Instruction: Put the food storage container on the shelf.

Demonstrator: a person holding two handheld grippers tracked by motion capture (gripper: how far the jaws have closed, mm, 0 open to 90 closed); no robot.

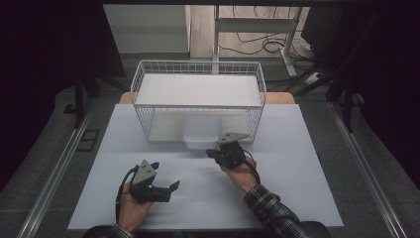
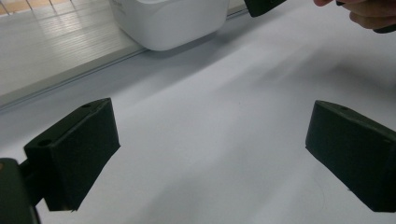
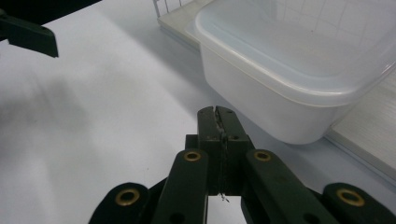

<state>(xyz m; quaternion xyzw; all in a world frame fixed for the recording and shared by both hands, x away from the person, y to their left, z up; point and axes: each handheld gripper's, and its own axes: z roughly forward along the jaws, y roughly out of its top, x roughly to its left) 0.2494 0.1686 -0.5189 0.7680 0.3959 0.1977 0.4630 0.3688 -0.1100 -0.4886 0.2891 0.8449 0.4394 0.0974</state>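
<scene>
Plastic container [image 1: 200, 137], white and empty-looking, sits half out of wire basket [image 1: 143, 79] front on table [image 1: 297, 198]. Right gripper [image 1: 218, 152] pinched closed, empty, just beside its corner. Left gripper [image 1: 166, 190] spread wide, holding nothing. Risk: closed jaws nudge container back inside.

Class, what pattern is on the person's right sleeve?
Dark plaid check on the right sleeve, best seen in the high view.
</scene>
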